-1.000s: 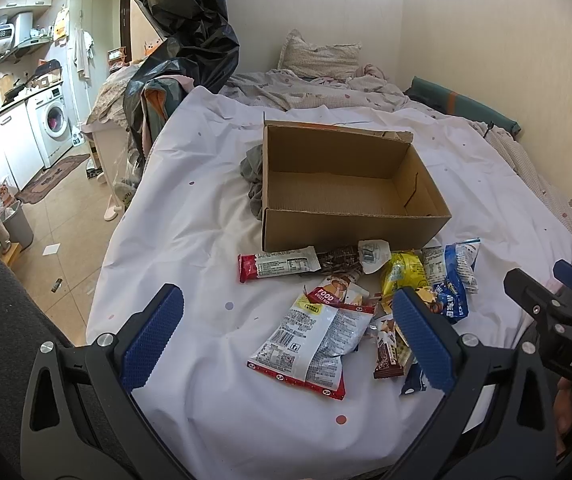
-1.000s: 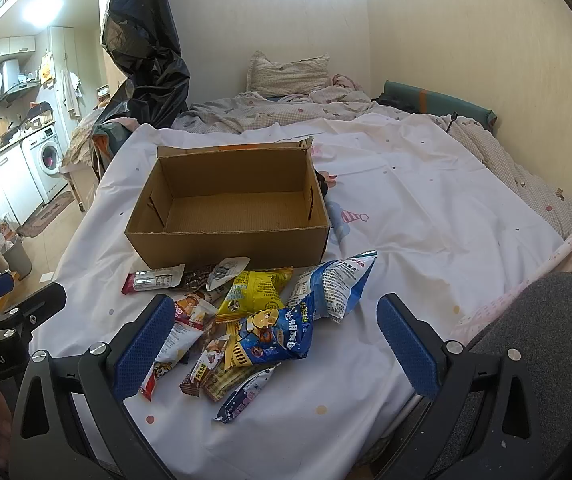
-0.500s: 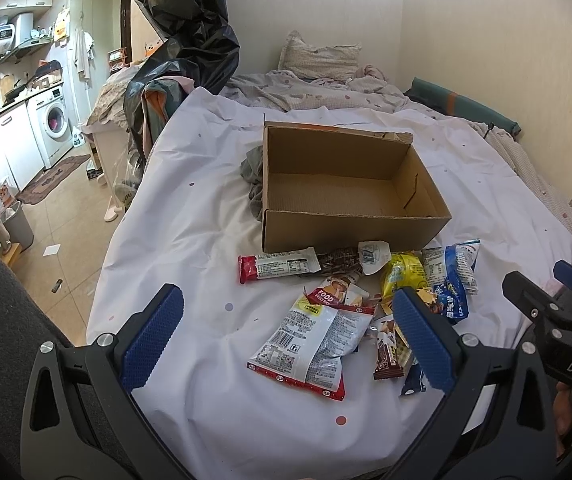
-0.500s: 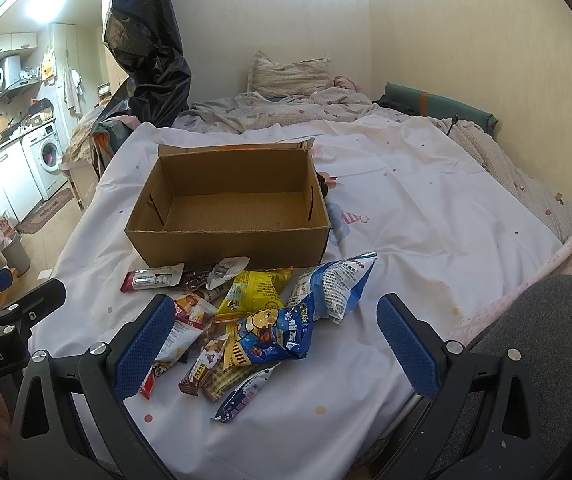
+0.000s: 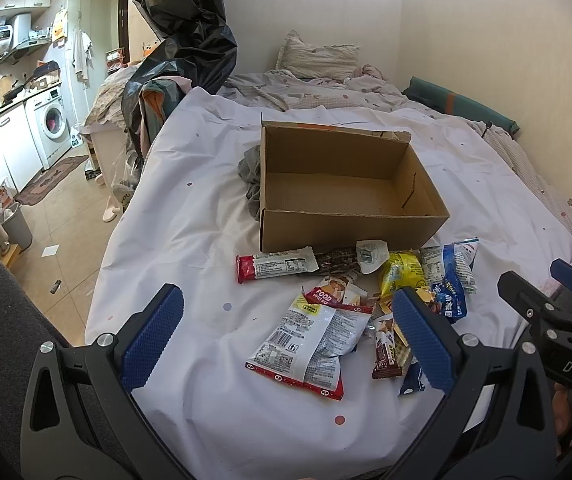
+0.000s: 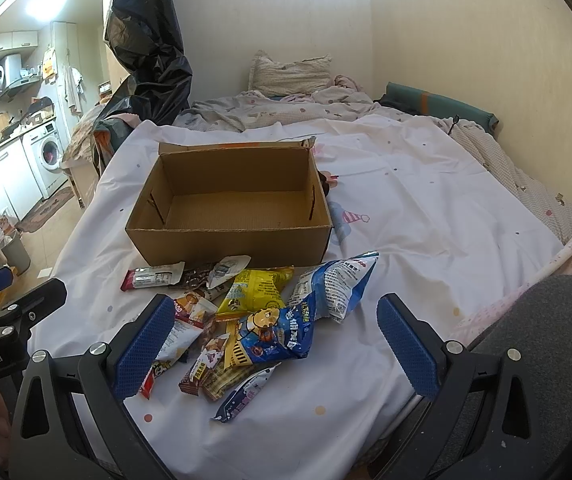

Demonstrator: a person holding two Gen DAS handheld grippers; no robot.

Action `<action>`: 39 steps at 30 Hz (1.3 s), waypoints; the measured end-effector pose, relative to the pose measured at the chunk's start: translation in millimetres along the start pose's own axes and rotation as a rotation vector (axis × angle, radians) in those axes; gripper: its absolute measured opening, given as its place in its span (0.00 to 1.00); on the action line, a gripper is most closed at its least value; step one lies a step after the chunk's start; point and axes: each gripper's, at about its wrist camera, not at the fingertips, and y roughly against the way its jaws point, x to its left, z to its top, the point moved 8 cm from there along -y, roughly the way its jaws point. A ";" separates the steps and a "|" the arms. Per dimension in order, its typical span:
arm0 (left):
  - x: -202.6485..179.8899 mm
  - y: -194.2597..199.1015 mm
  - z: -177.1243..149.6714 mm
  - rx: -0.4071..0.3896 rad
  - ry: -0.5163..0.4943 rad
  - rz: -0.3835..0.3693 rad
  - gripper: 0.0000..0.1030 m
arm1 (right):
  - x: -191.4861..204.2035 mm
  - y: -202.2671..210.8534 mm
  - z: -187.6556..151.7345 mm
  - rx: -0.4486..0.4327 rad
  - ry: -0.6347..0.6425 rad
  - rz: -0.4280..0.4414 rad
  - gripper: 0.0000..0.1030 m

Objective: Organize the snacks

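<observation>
A: Left wrist view, item one: left gripper [image 5: 286, 334], fingers spread wide, holding nothing. White snack bag [image 5: 309, 340] lies on the bed between the fingers; cardboard box [image 5: 350, 188] stands empty beyond them.

B: Right gripper [image 6: 275, 340]?

A: Likewise spread and empty, over the blue bag [image 6: 281, 330] and yellow packet [image 6: 255, 292].

B: Hazards?

A: Packets overlap; a pinch may lift two, or drag a neighbour. Slick film could slip. The soft bed sheet [image 5: 189, 216] may bunch into the fingers. Grippers close together; collision likely if both reach.
</observation>
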 end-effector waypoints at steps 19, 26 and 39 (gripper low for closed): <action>0.1 0.2 0.2 0.000 0.001 0.000 1.00 | 0.6 -1.9 -1.5 0.003 0.005 -0.003 1.00; -1.4 0.4 1.0 0.000 -0.003 0.000 1.00 | 1.3 -1.8 -1.6 0.001 0.007 -0.004 1.00; -5.1 -3.1 7.3 0.033 -0.027 0.004 1.00 | -7.3 -0.4 9.7 0.044 -0.062 0.038 1.00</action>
